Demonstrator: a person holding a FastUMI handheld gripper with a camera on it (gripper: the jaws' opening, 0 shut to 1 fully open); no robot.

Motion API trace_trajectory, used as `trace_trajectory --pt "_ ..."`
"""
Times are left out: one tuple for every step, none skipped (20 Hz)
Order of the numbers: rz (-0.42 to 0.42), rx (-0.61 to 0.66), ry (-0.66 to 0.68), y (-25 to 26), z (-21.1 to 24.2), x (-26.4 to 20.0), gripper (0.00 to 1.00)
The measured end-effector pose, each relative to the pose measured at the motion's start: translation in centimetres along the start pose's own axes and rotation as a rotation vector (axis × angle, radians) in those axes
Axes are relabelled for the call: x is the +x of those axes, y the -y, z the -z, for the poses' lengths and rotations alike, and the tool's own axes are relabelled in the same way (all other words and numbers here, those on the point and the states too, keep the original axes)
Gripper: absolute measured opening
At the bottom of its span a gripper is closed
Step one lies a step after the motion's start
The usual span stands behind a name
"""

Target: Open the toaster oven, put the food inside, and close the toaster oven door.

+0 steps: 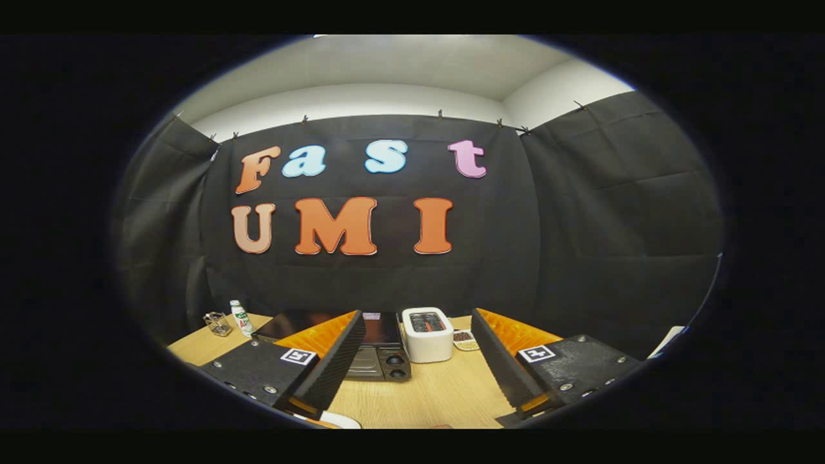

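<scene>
We see the toaster oven (377, 351) sitting on the wooden table (445, 393), beyond the gripper's fingers and a bit toward the left one, w/ its left part hidden behind that finger. It's a low dark box, long axis running left-right across the table, front panel facing us; two round knobs (397, 366) are stacked at the right end of the front, one above the other. The door looks shut, approx flush w/ the front, though only a strip of it shows. Just beside the oven's right end stands a white pop-up toaster (427, 334), slots up, touching or nearly touching it; can't tell which. Right of that, near it on the table, lies a small dish w/ dark bits (465, 339), too small to make out more. The gripper (419, 396) hangs above the near table, fingers spread wide apart, nothing btwn them but bare tabletop; each finger body carries a square marker tag. At the near edge, below the left finger, part of a white rimmed thing (338, 420) pokes in, prob a plate, cut off. Far left on the table, well apart from the oven, stand a small white bottle w/ green label (241, 318) and, just beside it, a clear glass holder (218, 323).
</scene>
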State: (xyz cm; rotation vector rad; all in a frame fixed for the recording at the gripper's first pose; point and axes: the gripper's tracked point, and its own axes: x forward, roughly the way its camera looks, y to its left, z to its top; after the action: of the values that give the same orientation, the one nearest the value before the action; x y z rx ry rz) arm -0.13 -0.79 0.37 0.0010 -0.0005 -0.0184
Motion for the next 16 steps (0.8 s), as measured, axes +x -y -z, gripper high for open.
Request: trace_trajectory --pt "0.001 0.001 0.001 -0.1 0.0 -0.1 0.98" --pt "0.0 0.001 -0.001 -0.2 0.1 0.1 0.98" --pt "0.0 0.0 -0.006 -0.5 0.3 0.2 0.98" --pt "-0.001 0.0 -0.011 -0.7 0.5 0.2 0.98" --pt "-0.002 -0.001 -0.019 -1.0 0.8 0.4 0.98" --pt "-0.007 -0.002 -0.025 -1.4 1.0 0.6 0.98" --pt "-0.007 0.0 -0.033 -1.8 1.2 0.8 0.98" --pt "-0.006 0.002 -0.036 -2.2 1.4 1.1 0.98" --pt "-0.011 0.003 -0.042 -2.9 1.7 1.4 0.98" --pt "-0.018 0.002 -0.048 -3.8 2.1 1.7 0.98" --pt "-0.026 -0.002 -0.057 -4.6 2.5 2.3 0.98" --pt "-0.033 -0.005 -0.064 -5.4 2.8 2.7 0.98" --pt "-0.039 -0.006 -0.071 -6.3 3.1 3.3 0.98" --pt "-0.048 -0.002 -0.079 -7.3 3.4 3.8 0.98" --pt "-0.06 0.008 -0.091 -8.3 3.9 4.3 0.98" --pt "-0.075 0.018 -0.106 -9.6 4.5 4.9 0.98"
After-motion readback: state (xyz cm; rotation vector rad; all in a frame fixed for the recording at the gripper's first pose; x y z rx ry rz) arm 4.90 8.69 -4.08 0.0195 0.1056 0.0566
